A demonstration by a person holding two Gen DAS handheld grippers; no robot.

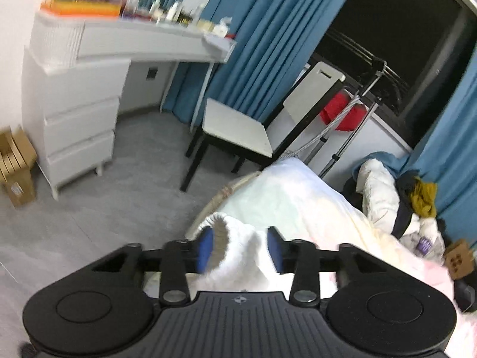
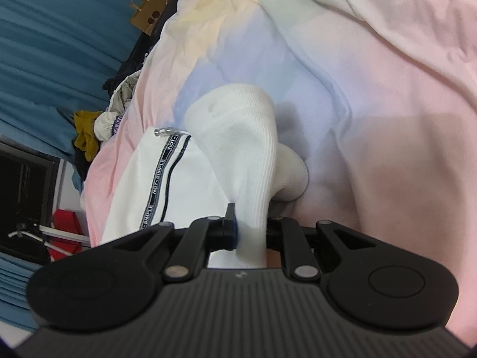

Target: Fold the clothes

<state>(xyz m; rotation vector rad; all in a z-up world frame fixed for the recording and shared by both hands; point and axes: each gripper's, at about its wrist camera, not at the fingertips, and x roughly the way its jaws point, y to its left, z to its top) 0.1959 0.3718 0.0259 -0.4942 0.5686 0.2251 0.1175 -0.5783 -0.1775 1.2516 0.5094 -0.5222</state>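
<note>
A white ribbed sock point(image 2: 238, 137) hangs from my right gripper point(image 2: 252, 226), which is shut on its lower end above the pastel bedspread point(image 2: 372, 95). In the left wrist view my left gripper point(image 1: 240, 246) holds the open cuff of a white sock point(image 1: 238, 250) between its blue pads point(image 1: 205, 247); the jaws stand fairly wide with the cloth bunched between them. A white garment with a black lettered stripe point(image 2: 167, 179) lies on the bed left of the sock.
A white desk with drawers point(image 1: 80, 125) and a chair point(image 1: 238, 128) stand on the grey floor. Blue curtains point(image 1: 268, 29), a clothes pile point(image 1: 417, 200) and a cardboard tag point(image 2: 147, 19) are at the bed's edge.
</note>
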